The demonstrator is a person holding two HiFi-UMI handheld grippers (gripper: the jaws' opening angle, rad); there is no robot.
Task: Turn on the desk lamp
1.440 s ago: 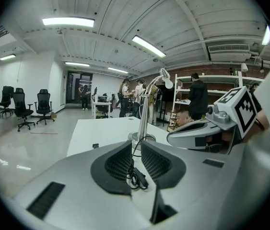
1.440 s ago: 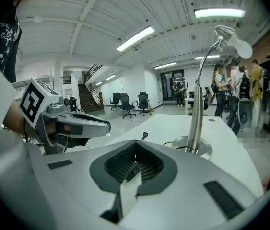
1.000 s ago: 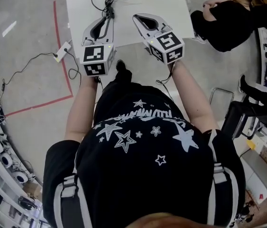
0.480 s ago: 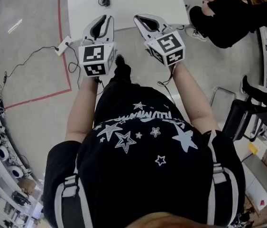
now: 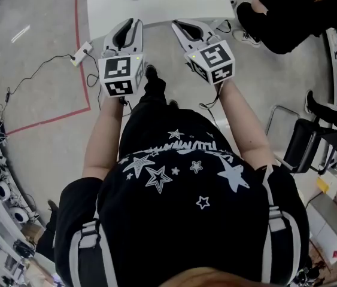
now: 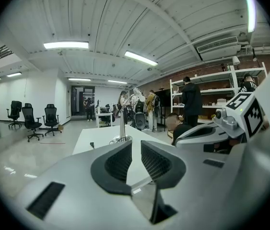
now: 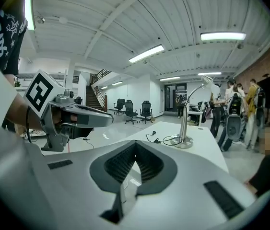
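Observation:
The desk lamp stands at the far end of the white table [image 5: 168,2]. It is silver, with a round base [image 7: 185,141], a thin pole and a bent head [image 7: 206,80]. The left gripper view shows its pole [image 6: 122,123] too. The head view does not show the lamp. Both grippers hover at the table's near edge, far short of the lamp. My left gripper [image 5: 127,31] [image 6: 135,145] holds its jaws a narrow gap apart, with nothing between. My right gripper [image 5: 190,31] [image 7: 135,145] has its tips touching and holds nothing.
A black cable [image 7: 159,139] lies coiled on the table beside the lamp base. A power strip [image 5: 79,54] and a red tape line [image 5: 84,70] are on the floor at left. A person in black [image 5: 282,17] crouches at right, near a chair [image 5: 303,148].
The table has slid toward the top of the head view: the person and both grippers have backed off from over its edge. The jaws look the same.

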